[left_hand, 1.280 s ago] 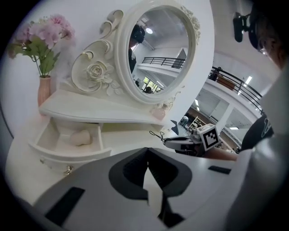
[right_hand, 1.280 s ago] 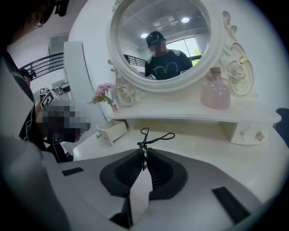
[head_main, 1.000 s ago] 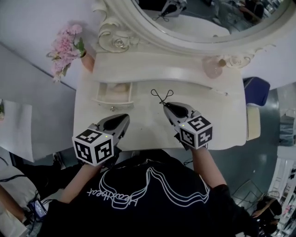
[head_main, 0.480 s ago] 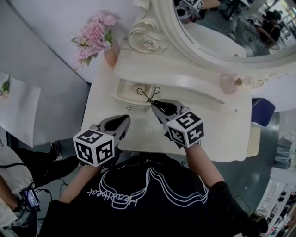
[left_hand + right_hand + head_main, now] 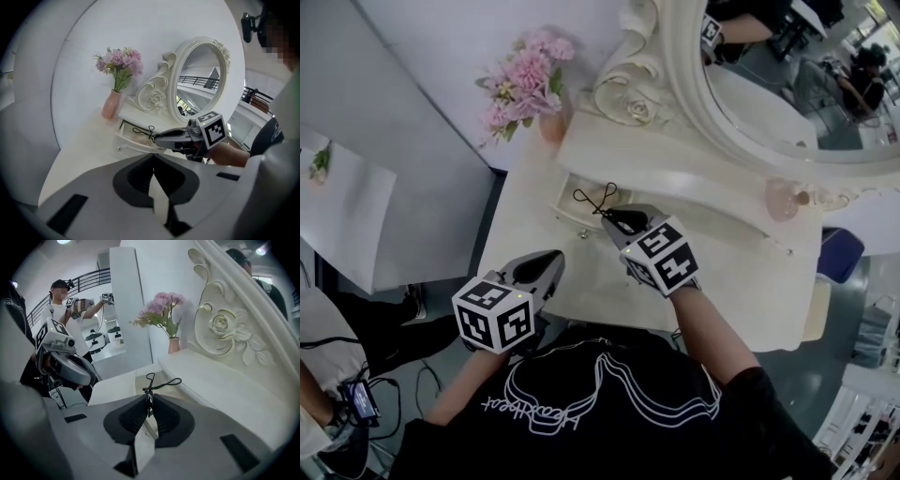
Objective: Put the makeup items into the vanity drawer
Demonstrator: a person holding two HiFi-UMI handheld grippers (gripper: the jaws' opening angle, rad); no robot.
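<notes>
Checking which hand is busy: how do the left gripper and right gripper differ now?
The right gripper is shut on a black looped eyelash curler; the left gripper is shut on nothing. The right gripper reaches over the open white drawer; the left gripper hangs back near the white vanity table's front edge. Both carry marker cubes.

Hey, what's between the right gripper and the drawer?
A black looped tool, likely an eyelash curler, is pinched by the right gripper, with its loops over the open drawer. The right gripper view shows it.
</notes>
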